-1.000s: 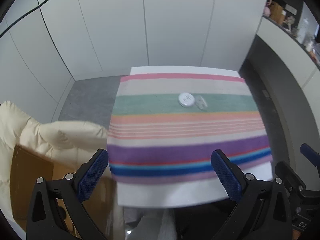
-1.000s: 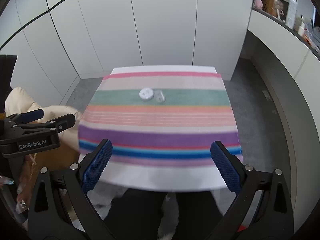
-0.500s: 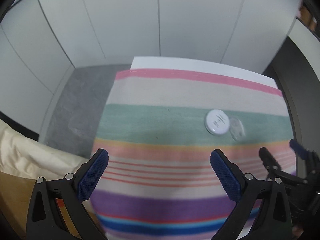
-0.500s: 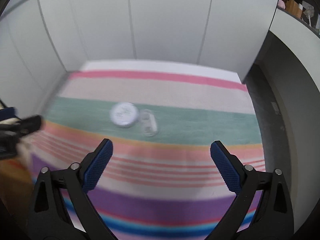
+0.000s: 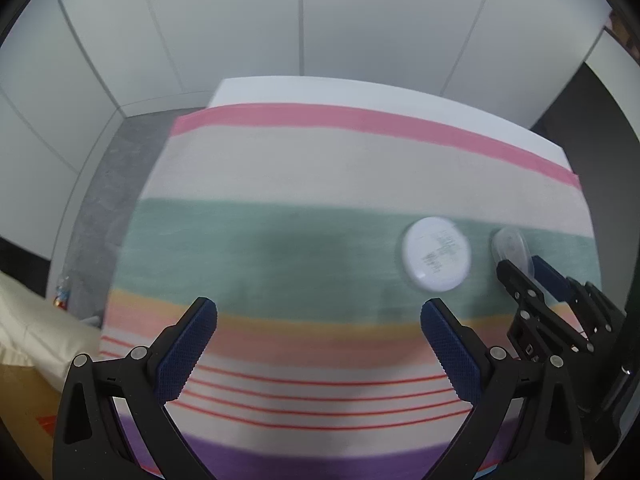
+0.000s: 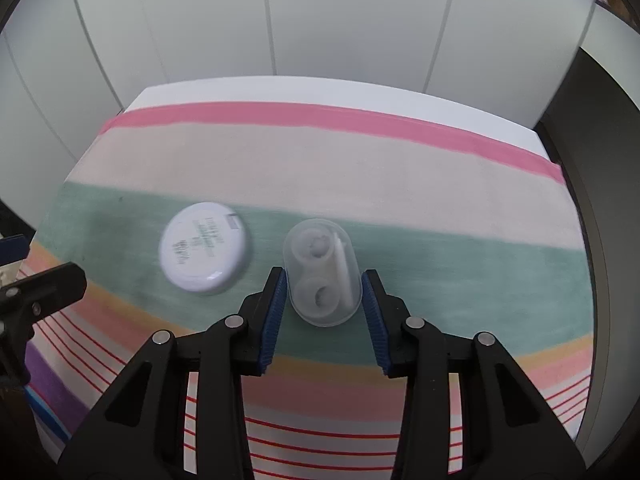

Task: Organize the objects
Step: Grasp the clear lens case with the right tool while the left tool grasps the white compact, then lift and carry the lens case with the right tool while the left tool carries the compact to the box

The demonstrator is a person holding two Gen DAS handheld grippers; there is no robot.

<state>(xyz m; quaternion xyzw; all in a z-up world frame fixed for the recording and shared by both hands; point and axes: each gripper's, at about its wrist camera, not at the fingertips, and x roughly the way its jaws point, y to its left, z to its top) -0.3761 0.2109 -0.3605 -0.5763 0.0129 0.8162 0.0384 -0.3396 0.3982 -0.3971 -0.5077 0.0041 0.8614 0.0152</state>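
A clear oval plastic case (image 6: pixel 322 276) lies on the green stripe of a striped cloth (image 6: pixel 360 172). My right gripper (image 6: pixel 325 280) straddles its near half, jaws partly closed with narrow gaps to the case on both sides. A round white lidded container (image 6: pixel 205 253) lies just left of it. In the left wrist view the white container (image 5: pixel 436 259) is ahead and right of my open, empty left gripper (image 5: pixel 318 312), and the clear case (image 5: pixel 510 246) shows behind the right gripper's fingers (image 5: pixel 520 280).
The striped cloth covers a white table (image 6: pixel 280 84) that stands before white wall panels. A cream cushion (image 5: pixel 28 320) and a cardboard box (image 5: pixel 24 408) sit off the table's left side. Grey floor (image 5: pixel 116 168) lies to the left.
Both grippers moved forward over the table. The right gripper's jaws narrowed from wide open and now sit around the clear case. The left gripper stays wide open.
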